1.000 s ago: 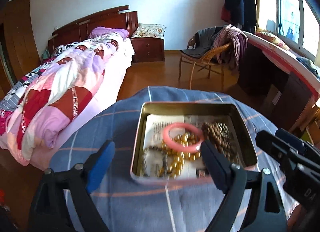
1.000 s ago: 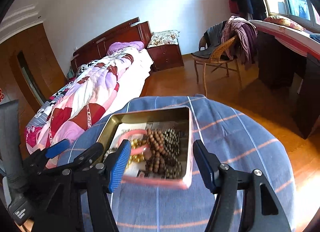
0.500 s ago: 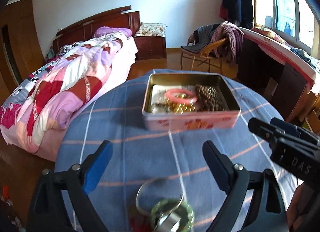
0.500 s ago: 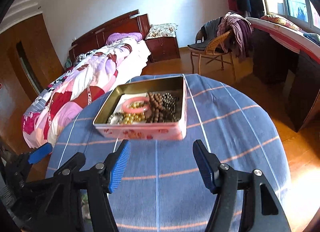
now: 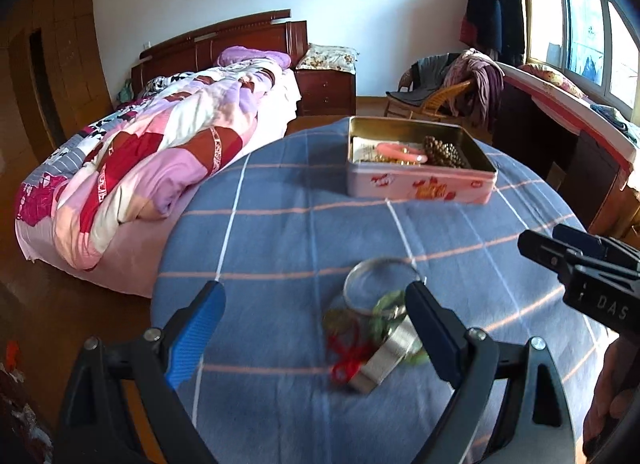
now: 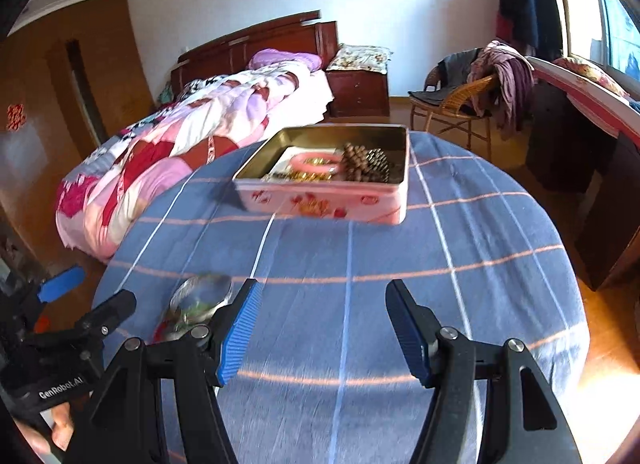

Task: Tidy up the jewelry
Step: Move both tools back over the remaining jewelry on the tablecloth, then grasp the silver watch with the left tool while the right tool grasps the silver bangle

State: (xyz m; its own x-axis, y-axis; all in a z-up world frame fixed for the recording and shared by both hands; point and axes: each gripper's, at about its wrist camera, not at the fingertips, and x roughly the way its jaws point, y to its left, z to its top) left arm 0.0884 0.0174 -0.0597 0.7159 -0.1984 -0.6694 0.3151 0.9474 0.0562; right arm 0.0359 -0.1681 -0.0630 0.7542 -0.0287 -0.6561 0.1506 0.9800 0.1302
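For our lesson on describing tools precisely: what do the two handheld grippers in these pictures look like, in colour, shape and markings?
Both are black plastic frames with silver pivot bolts and two long tapering fingers faced with blue ribbed pads. The left gripper carries white "GenRobot.AI" lettering on its body, seen in the right wrist view. The right gripper shows the letters "DAS" on its side, seen in the left wrist view. No cables or sleeves show.

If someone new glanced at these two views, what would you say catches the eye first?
Probably the open pink tin at the far side of the blue checked tablecloth, holding a pink bangle and dark beads. Nearer, loose jewelry lies between the open left gripper's fingers, with the patchwork-quilted bed behind at left.
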